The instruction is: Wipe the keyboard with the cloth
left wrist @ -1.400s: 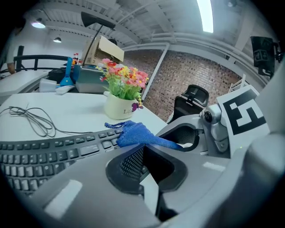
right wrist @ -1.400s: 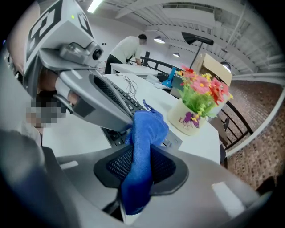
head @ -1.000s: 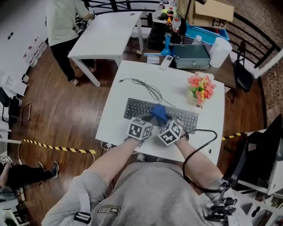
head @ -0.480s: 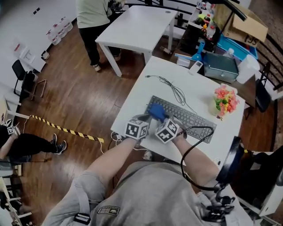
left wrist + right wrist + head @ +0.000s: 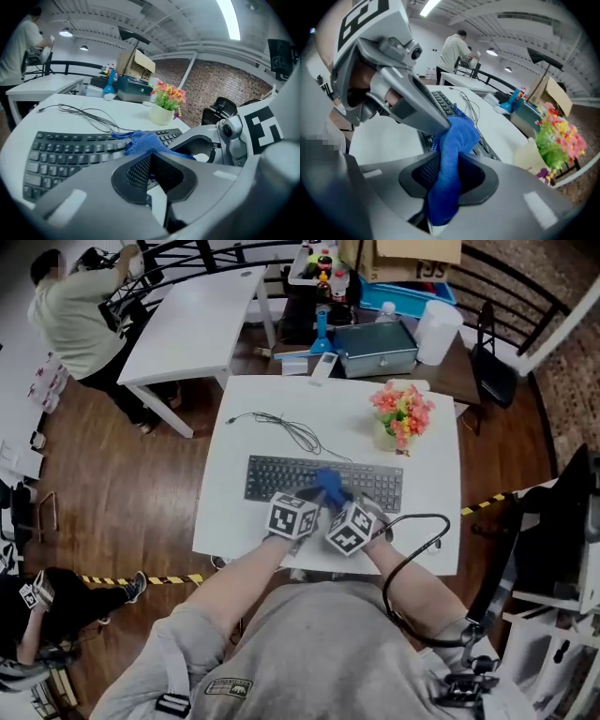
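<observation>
A dark keyboard (image 5: 281,476) lies across the white table (image 5: 234,521). My right gripper (image 5: 335,497) is shut on a blue cloth (image 5: 331,485), whose free end rests on the keys near the keyboard's middle. In the right gripper view the cloth (image 5: 452,159) hangs pinched between the pads of the right gripper (image 5: 447,180), above the keyboard (image 5: 443,101). My left gripper (image 5: 309,498) sits close beside it on the left, jaws shut with nothing in them. In the left gripper view, the left gripper (image 5: 151,159) has its pads together, with the cloth (image 5: 143,142) and keyboard (image 5: 70,154) beyond.
A flower pot (image 5: 401,420) stands behind the keyboard's right end. A loose black cable (image 5: 286,427) lies behind its left half. A grey box (image 5: 377,348) and bottles sit past the far edge. A person (image 5: 80,310) stands by another white table (image 5: 187,329).
Both grippers and the cloth were at the keyboard's left end half a second ago; they now sit back near its middle. The head view has also shifted.
</observation>
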Action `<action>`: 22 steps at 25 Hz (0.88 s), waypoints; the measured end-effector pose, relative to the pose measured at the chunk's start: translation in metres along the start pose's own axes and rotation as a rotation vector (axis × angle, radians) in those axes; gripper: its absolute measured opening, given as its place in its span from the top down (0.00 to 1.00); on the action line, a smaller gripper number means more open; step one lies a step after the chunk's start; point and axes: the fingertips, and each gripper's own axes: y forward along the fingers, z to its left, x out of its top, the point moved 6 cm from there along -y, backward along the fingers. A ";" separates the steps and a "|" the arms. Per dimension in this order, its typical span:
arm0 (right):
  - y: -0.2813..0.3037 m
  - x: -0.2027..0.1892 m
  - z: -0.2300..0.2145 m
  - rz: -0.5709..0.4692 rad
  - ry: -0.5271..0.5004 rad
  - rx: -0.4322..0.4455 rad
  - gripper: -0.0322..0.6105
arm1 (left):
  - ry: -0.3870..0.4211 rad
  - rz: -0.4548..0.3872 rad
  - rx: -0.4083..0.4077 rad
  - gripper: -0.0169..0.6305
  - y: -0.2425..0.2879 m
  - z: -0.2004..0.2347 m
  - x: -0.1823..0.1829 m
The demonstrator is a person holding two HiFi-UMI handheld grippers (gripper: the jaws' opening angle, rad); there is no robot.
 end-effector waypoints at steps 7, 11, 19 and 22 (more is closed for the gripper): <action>-0.035 -0.081 -0.048 0.081 0.136 -0.125 0.77 | 0.118 0.045 -0.155 0.98 0.060 -0.070 0.017; -0.049 -0.110 -0.065 0.103 0.169 -0.152 0.77 | 0.146 0.070 -0.195 0.98 0.079 -0.094 0.021; -0.042 -0.103 -0.114 0.070 0.150 -0.178 0.77 | 0.100 0.055 -0.186 0.98 0.097 -0.096 0.042; -0.031 -0.093 -0.129 0.065 0.127 -0.169 0.77 | 0.073 0.040 -0.173 0.98 0.099 -0.088 0.052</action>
